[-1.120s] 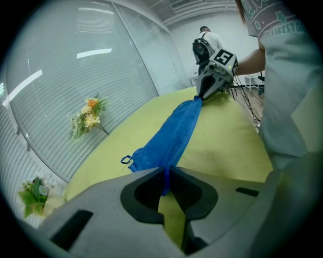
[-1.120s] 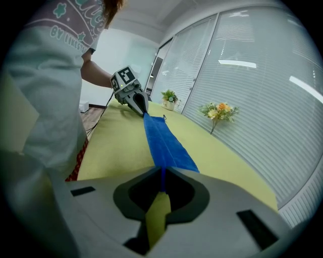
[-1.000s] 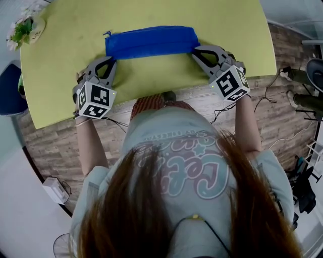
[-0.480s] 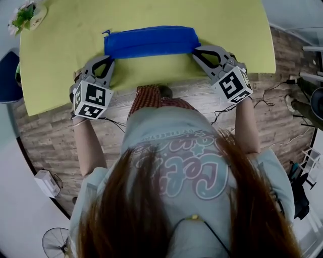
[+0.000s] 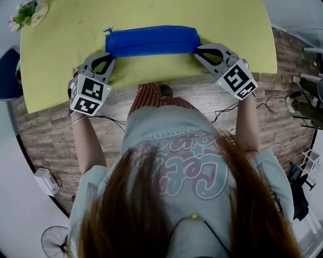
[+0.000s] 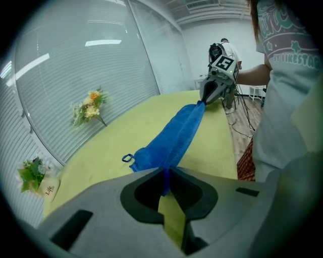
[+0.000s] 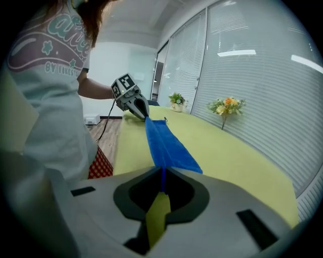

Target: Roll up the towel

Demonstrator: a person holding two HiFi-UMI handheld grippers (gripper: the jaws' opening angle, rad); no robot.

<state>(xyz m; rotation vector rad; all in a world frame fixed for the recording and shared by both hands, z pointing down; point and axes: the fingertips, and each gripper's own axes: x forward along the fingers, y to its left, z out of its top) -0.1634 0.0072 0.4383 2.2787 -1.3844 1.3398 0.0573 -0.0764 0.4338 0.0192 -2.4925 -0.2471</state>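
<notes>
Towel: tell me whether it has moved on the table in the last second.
Yes, slightly. The towel now lies closer to the table's near edge, toward the person; the green strip in front of it is narrower.

Office-like room, blind-covered glass walls [image 7: 242, 65], wood-plank floor [image 5: 45, 133], potted plant [image 7: 176, 102] on yellow-green table [image 5: 151, 12]

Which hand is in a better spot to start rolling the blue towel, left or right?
Neither, I think: the left gripper is shut on the left end of the towel, the right gripper on its right end, both at the near edge, so they'd probably roll it together.
</notes>
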